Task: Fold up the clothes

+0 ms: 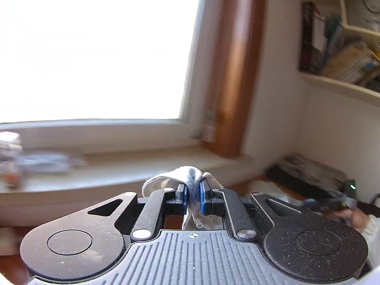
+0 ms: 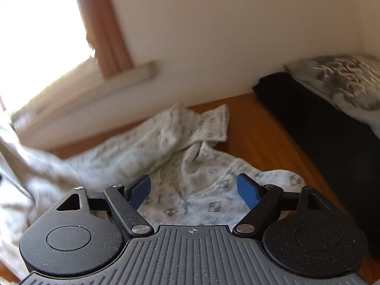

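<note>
A pale grey garment (image 2: pixel 166 147) with small blue square prints lies crumpled on a wooden surface (image 2: pixel 251 128) in the right wrist view. My right gripper (image 2: pixel 193 190) hovers just above it, jaws wide apart, blue pads (image 2: pixel 247 190) touching no cloth. In the left wrist view my left gripper (image 1: pixel 192 198) is shut on a bunched fold of the same pale garment (image 1: pixel 190 175), lifted clear and facing a bright window. The cloth hangs down behind the pads. At the far right of that view a hand (image 1: pixel 356 218) holds the other gripper.
A black cushion or mat (image 2: pixel 320 137) and a patterned grey pillow (image 2: pixel 344 83) lie to the right against the wall. A windowsill (image 1: pixel 133 166) with blurred objects runs ahead of the left gripper. Bookshelves (image 1: pixel 344 54) hang on the right wall, beside a brown curtain (image 1: pixel 232 71).
</note>
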Available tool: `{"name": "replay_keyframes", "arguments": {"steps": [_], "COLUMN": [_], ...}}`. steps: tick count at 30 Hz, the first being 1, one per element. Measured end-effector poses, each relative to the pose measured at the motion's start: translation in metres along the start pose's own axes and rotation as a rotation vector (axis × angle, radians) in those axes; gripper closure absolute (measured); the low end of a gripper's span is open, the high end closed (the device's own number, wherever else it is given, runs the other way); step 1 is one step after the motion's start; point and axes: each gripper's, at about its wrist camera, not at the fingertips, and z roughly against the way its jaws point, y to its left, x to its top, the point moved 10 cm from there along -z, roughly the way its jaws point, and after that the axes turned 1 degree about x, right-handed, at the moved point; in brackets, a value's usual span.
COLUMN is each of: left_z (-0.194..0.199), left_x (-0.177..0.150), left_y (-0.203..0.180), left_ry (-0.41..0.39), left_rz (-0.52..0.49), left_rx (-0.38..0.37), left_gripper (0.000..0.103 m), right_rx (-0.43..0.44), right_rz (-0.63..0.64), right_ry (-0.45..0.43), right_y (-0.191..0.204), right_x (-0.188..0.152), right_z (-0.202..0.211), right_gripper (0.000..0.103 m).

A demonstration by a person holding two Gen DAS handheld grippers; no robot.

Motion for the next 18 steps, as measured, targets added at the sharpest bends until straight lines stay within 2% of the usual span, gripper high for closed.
{"name": "replay_keyframes", "arguments": {"steps": [1, 5, 8, 10, 12, 13, 15, 18], "left_z": [0.013, 0.035, 0.028, 0.02, 0.014, 0.013, 0.01, -0.003], "left_x": [0.001, -0.024, -0.064, -0.088, -0.104, -0.108, -0.116, -0.114], "left_y": [0.013, 0.055, 0.079, 0.09, 0.1, 0.104, 0.11, 0.092], "left_ry": [-0.006, 0.072, 0.177, 0.231, 0.254, 0.255, 0.258, 0.242], "left_rz": [0.002, 0.038, 0.054, 0.064, 0.072, 0.078, 0.092, 0.084], "left_rx": [0.033, 0.094, 0.146, 0.18, 0.208, 0.213, 0.224, 0.192], "left_gripper": [0.092, 0.092, 0.079, 0.058, 0.047, 0.044, 0.043, 0.039], "right_rx": [0.006, 0.037, 0.049, 0.043, 0.038, 0.034, 0.026, 0.023], "right_rz": [0.01, -0.022, -0.037, -0.026, -0.013, -0.006, 0.006, 0.01], "right_ry": [0.005, -0.002, -0.007, -0.003, 0.002, 0.003, 0.004, 0.004], "right_y": [0.002, -0.001, -0.004, -0.002, 0.0, 0.0, 0.002, 0.002], "right_x": [-0.001, -0.002, -0.002, -0.002, -0.002, -0.002, -0.002, -0.003], "right_z": [-0.001, -0.002, 0.003, 0.002, 0.001, 0.001, 0.0, 0.0], "right_gripper": [0.02, 0.019, 0.018, 0.018, 0.015, 0.015, 0.014, 0.014]}}
